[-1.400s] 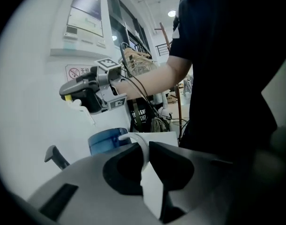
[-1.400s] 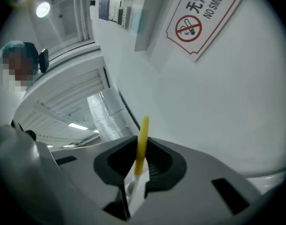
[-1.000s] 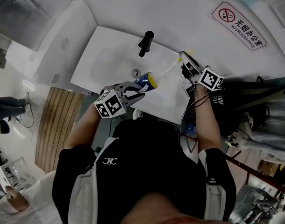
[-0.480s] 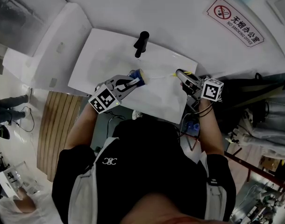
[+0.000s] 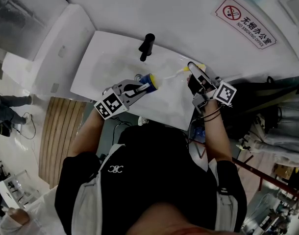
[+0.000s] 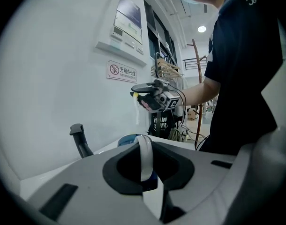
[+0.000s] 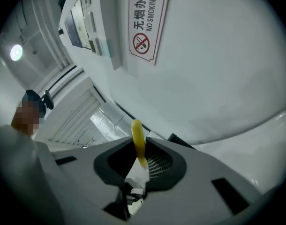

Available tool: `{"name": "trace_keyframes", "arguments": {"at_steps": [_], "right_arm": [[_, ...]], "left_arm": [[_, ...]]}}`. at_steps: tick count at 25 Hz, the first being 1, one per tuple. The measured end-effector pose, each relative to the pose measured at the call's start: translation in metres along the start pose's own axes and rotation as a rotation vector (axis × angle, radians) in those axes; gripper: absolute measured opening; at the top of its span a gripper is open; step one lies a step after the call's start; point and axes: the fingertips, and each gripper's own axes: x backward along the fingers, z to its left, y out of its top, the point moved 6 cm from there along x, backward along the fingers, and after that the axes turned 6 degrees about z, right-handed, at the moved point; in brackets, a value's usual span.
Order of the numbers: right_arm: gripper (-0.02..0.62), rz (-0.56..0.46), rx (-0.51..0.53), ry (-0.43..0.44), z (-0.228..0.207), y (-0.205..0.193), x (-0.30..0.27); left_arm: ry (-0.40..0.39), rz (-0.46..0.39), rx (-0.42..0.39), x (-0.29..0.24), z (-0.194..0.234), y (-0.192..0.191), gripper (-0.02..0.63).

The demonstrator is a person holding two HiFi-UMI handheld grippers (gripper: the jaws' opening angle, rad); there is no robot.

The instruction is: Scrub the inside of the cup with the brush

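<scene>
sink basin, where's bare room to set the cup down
Bare: the left half of the sink basin, between its left rim and the faucet, and the near-right corner below the brush. Crowded: around the drain, where the left gripper holds the cup and the right gripper the brush.

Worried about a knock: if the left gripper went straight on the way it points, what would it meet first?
Most likely the right gripper and its brush, almost dead ahead of the left gripper and its cup; the gap is hard to judge.
</scene>
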Motion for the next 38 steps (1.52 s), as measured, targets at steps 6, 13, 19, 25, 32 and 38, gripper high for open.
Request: {"name": "trace_keyframes", "arguments": {"at_steps": [6, 13, 19, 25, 32, 38], "right_arm": [[0.055, -0.037, 0.023, -0.046, -0.015, 0.008, -0.023], [0.057, 0.013, 0.107, -0.235, -0.033, 0.008, -0.004], [0.057, -0.008, 0.072, -0.264, -0.03, 0.01, 0.028], [0.056, 0.007, 0.08, -0.229, -0.02, 0.002, 0.015], [0.055, -0.105, 0.059, -0.143, -0.002, 0.019, 0.012], [0.055, -0.066, 0.08, -0.12, 0.011, 0.007, -0.001]], "left_arm": [[-0.037, -0.002, -0.013, -0.004, -0.009, 0.007, 0.052], [0.0, -0.035, 0.043, 0.006, -0.003, 0.004, 0.051], [0.019, -0.04, 0.045, 0.009, 0.002, 0.004, 0.052], [-0.014, -0.04, 0.0, -0.002, -0.006, 0.016, 0.051], [-0.013, -0.065, -0.002, -0.002, -0.008, 0.023, 0.051], [0.0, -0.029, 0.023, -0.002, -0.006, 0.01, 0.052]]}}
